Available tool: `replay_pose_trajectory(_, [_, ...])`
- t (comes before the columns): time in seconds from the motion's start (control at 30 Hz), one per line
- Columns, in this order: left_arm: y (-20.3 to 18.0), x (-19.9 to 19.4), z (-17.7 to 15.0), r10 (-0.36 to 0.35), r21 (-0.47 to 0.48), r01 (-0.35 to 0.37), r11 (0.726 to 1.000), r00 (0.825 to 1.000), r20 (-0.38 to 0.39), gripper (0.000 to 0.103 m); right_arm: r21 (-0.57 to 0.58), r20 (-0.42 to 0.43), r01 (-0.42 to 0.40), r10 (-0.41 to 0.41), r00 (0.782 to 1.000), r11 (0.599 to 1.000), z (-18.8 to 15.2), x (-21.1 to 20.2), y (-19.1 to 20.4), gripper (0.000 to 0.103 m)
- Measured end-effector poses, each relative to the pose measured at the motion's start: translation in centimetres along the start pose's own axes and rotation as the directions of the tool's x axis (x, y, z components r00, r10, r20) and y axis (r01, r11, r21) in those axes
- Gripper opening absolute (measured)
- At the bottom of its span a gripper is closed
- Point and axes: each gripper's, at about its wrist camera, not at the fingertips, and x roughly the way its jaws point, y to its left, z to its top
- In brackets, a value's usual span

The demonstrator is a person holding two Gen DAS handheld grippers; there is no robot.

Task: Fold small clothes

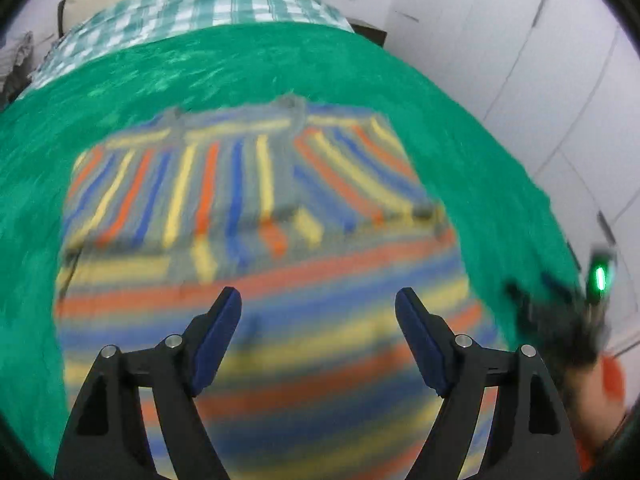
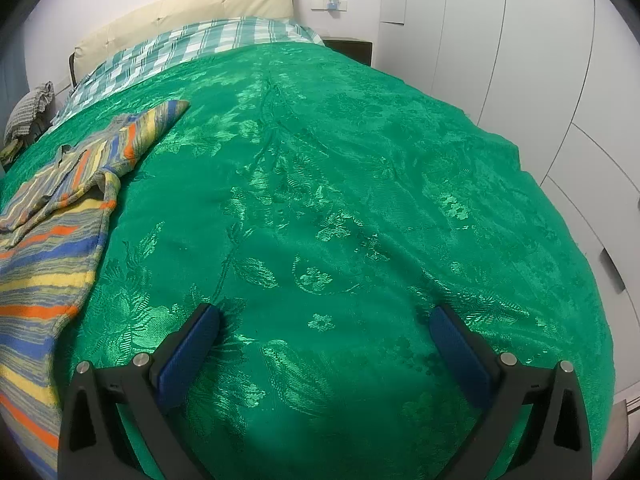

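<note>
**Striped garment on the green bedspread, both tongs apart**

The striped knitted garment (image 1: 256, 208), in bands of orange, blue, yellow and grey, lies spread on the green bedspread (image 1: 360, 80) of a bed. In the left wrist view it fills the centre and lower half of the picture, blurred; a part with stripes running away from the camera lies folded over a body whose stripes run crosswise. In the right wrist view the same garment (image 2: 52, 240) sits at 9 o'clock, along the left edge, with one sleeve reaching up toward 10 o'clock and a fold lying across it.

The left tongs (image 1: 318, 300) hang over the garment's crosswise stripes with the blue pads wide apart and nothing clamped between them; whether the tips touch the cloth cannot be told from the blur. The right tongs (image 2: 326, 316) stand wide apart too, over bare bedspread (image 2: 340, 160) just to the right of the garment, holding nothing. In the left wrist view the right tool shows blurred at 4 o'clock, with a green light (image 1: 600, 278) on it.

Farther off, at 12 o'clock, a green-and-white checked sheet (image 2: 208, 44) covers the head of the bed, with a cream headboard (image 2: 192, 4) behind it. White wardrobe doors (image 2: 520, 60) run along the right, from 1 to 3 o'clock.
</note>
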Motion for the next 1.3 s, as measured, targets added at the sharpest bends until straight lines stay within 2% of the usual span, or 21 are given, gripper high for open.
replay_pose_trajectory(0.03, [0.9,-1.8,-2.1,0.016,-0.007,-0.016,1.000,1.000,0.012,0.081,0.000,0.000,0.001,-0.001,1.000,1.000,0.0,0.0,0.0,0.103])
replay_pose_trajectory(0.07, [1.3,-2.4,-2.5,0.032,-0.018,-0.032,0.999,0.999,0.018,0.082,0.000,0.000,0.001,-0.001,1.000,1.000,0.0,0.0,0.0,0.103])
replay_pose_trajectory(0.17, [5.7,-6.4,-6.2,0.117,-0.114,-0.111,0.987,0.992,0.049,0.085,0.000,0.000,0.001,-0.001,1.000,1.000,0.0,0.0,0.0,0.103])
replay_pose_trajectory(0.27, [11.0,-9.9,-8.2,0.256,-0.249,-0.230,0.941,0.963,0.079,0.087,-0.001,0.000,0.002,-0.002,1.000,1.000,0.0,0.0,0.0,0.103])
replay_pose_trajectory(0.37, [16.1,-11.9,-8.9,0.368,-0.371,-0.313,0.874,0.926,0.086,0.092,0.000,0.000,0.002,-0.002,1.000,1.000,0.0,0.0,0.0,0.103])
replay_pose_trajectory(0.43, [18.2,-11.8,-9.5,0.410,-0.400,-0.347,0.848,0.909,0.079,0.092,0.000,0.000,0.002,-0.002,1.000,1.000,0.0,0.0,0.0,0.103])
replay_pose_trajectory(0.53, [20.6,-9.0,-10.5,0.460,-0.409,-0.408,0.816,0.887,0.032,0.092,0.000,0.001,0.002,-0.002,1.000,1.000,0.0,0.0,0.0,0.103])
replay_pose_trajectory(0.67, [21.9,-4.9,-12.6,0.447,-0.409,-0.428,0.806,0.893,-0.053,0.093,0.000,-0.001,0.001,-0.001,1.000,1.000,0.1,0.0,-0.2,0.103])
replay_pose_trajectory(0.73, [21.6,-4.5,-13.4,0.457,-0.385,-0.426,0.819,0.889,-0.013,0.098,0.002,-0.001,-0.002,0.002,1.000,1.000,0.1,0.0,-0.3,0.103])
replay_pose_trajectory(0.8, [21.4,-4.4,-13.4,0.453,-0.378,-0.424,0.823,0.892,-0.016,0.102,0.006,-0.001,-0.006,0.006,1.000,1.000,0.1,0.1,-0.4,0.103])
replay_pose_trajectory(0.93, [21.8,-4.7,-13.7,0.434,-0.389,-0.400,0.830,0.901,0.000,0.102,0.007,0.001,-0.007,0.007,1.000,1.000,0.1,0.2,-0.4,0.103])
replay_pose_trajectory(1.3, [21.6,-3.9,-13.6,0.464,-0.374,-0.429,0.822,0.886,0.003,0.102,0.008,0.001,-0.007,0.007,1.000,1.000,0.2,0.2,-0.4,0.103])
